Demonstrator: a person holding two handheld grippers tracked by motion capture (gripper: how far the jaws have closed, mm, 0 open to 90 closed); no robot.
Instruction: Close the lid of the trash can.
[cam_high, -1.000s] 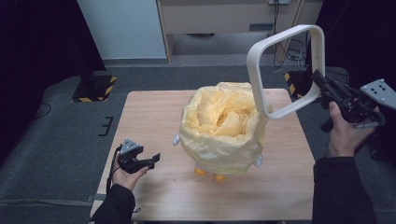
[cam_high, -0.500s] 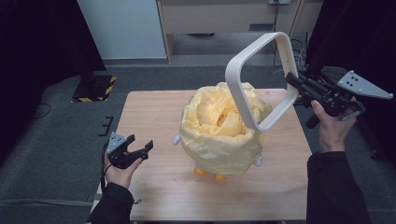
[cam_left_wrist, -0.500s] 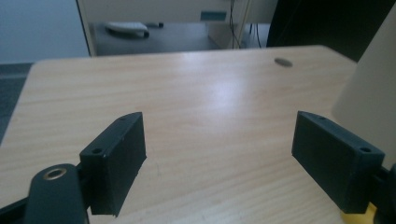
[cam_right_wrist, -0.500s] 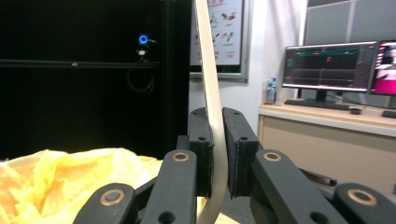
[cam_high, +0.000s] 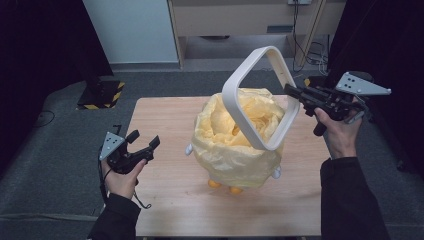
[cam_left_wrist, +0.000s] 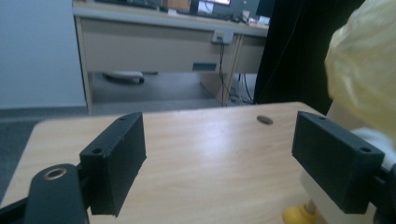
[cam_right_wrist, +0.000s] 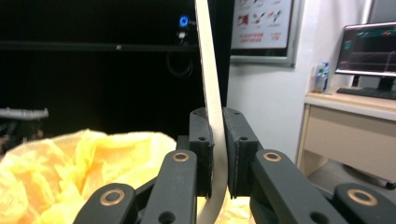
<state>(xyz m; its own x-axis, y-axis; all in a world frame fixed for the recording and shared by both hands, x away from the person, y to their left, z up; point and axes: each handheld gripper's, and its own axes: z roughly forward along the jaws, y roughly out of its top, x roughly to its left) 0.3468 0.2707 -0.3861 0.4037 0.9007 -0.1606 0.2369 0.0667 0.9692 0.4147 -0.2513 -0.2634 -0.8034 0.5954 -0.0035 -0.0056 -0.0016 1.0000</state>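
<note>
Right tool (cam_high: 291, 90) clamped on white rounded-square plastic ring (cam_high: 260, 97) above yellow bag-lined bin (cam_high: 235, 145), left tool (cam_high: 145, 145) open over bare wooden desk (cam_high: 160, 120) edge.

a lab or office room: a desk (cam_right_wrist: 355, 116) with a monitor (cam_right_wrist: 371, 51), wall posters (cam_right_wrist: 261, 23), black curtains (cam_high: 45, 60), grey carpet (cam_high: 60, 165) and a wooden table (cam_high: 165, 130).

Evenly lit from above, dim and black toward the edges. Soft glare on the worktop (cam_left_wrist: 205, 154) between the jaws. Blurred at close range: yellow bag (cam_left_wrist: 364, 79) beside the right-hand jaw.
</note>
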